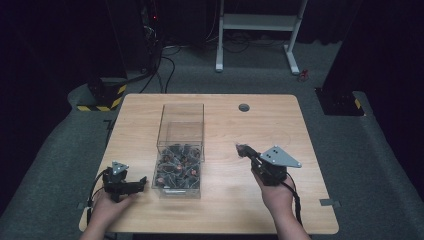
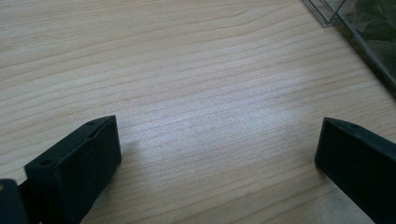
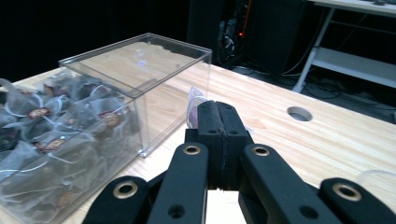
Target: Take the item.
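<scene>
A clear plastic box [image 1: 181, 131] stands mid-table; its near half holds several dark tea bags [image 1: 177, 171] and its far half is bare. My right gripper [image 1: 246, 151] is to the right of the box, held above the wood, shut on a single tea bag [image 1: 242, 148]. In the right gripper view the jaws are pressed together [image 3: 221, 116] and the tea bag [image 3: 192, 108] pokes out behind their tip, with the box [image 3: 140, 58] and its tea bags [image 3: 56, 133] to the left. My left gripper [image 1: 141, 181] lies low by the box's near left corner, open [image 2: 217, 156] over bare wood.
A round cable hole [image 1: 244, 107] is in the table's far edge. The box's corner [image 2: 355, 25] sits just off my left gripper's right jaw. Behind the table stand a white desk frame [image 1: 260, 22] and a black base with yellow stripes [image 1: 102, 97].
</scene>
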The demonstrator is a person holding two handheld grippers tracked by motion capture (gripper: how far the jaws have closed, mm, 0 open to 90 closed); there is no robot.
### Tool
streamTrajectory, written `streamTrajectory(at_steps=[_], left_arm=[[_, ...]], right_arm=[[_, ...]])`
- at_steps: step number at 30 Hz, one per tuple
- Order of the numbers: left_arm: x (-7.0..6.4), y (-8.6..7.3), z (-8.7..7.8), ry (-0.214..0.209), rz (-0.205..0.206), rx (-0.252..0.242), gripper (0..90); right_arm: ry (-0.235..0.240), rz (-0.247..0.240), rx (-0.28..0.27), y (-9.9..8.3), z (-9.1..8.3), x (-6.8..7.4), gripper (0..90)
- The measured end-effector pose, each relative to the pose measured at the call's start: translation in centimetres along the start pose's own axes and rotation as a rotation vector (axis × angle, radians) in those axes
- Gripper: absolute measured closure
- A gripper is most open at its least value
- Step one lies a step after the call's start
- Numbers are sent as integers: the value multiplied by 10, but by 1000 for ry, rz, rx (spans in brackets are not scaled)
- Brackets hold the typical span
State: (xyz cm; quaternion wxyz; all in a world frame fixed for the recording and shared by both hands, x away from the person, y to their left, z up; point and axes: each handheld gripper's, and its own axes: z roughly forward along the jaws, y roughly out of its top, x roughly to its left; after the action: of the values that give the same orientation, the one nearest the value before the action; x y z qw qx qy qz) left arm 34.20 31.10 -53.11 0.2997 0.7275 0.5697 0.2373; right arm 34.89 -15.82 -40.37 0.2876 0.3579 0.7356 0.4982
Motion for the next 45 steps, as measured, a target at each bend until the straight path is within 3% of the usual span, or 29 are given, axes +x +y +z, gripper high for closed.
streamTrajectory(at_steps=[11, 19, 25, 45], left_arm=[[0, 0, 0, 0, 0, 0, 5], [0, 0, 0, 0, 0, 0, 5], [0, 0, 0, 0, 0, 0, 5], [0, 0, 0, 0, 0, 0, 5]], right_arm=[[-74, 4, 3, 3, -7, -25, 900], [-148, 22, 21, 1, -9, -50, 900], [-195, 33, 48, -3, -4, -70, 900], [-289, 67, 143, -15, 16, -106, 900]])
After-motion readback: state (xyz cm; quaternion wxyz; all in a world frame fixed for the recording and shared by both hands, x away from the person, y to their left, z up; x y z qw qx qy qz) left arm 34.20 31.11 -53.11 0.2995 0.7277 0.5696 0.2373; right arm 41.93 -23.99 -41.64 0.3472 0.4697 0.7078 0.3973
